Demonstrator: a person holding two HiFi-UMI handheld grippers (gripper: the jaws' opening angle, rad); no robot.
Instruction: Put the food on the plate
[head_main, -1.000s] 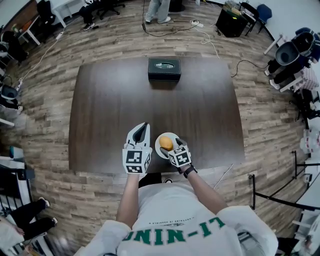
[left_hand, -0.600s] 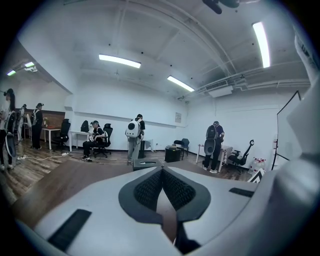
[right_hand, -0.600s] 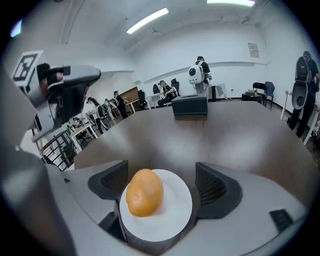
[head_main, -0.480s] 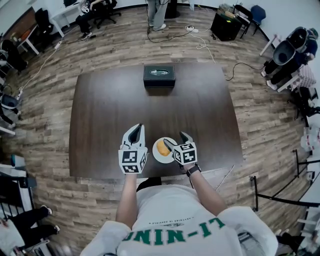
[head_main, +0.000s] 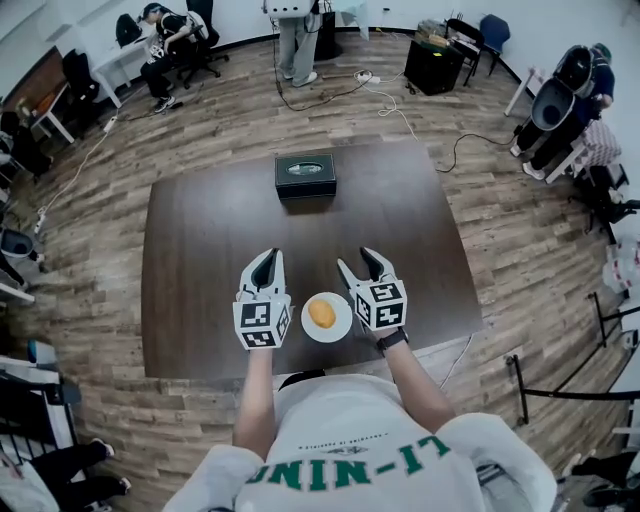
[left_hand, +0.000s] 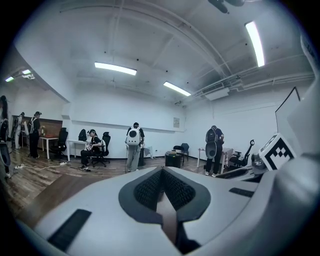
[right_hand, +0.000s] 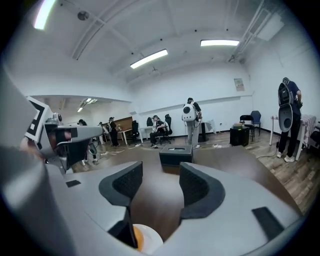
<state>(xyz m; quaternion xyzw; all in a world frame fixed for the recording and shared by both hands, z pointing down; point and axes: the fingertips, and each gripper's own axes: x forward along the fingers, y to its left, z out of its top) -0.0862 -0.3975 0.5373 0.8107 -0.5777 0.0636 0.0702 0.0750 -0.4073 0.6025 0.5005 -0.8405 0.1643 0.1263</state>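
The food (head_main: 321, 313), an orange lump, lay on the white plate (head_main: 337, 328) at the near edge of the dark table (head_main: 210, 230), between my two grippers. My left gripper (head_main: 266, 265) hovered beside the plate with its jaws pressed together, empty. My right gripper (head_main: 358, 264) had its jaws apart (they had just been closing partway), with nothing between them. Only the head view took in the whole plate. My right gripper view caught just its rim and a sliver of food, with the black box (right_hand: 176, 155) beyond. My left gripper view looked out to a seated person (left_hand: 91, 150).
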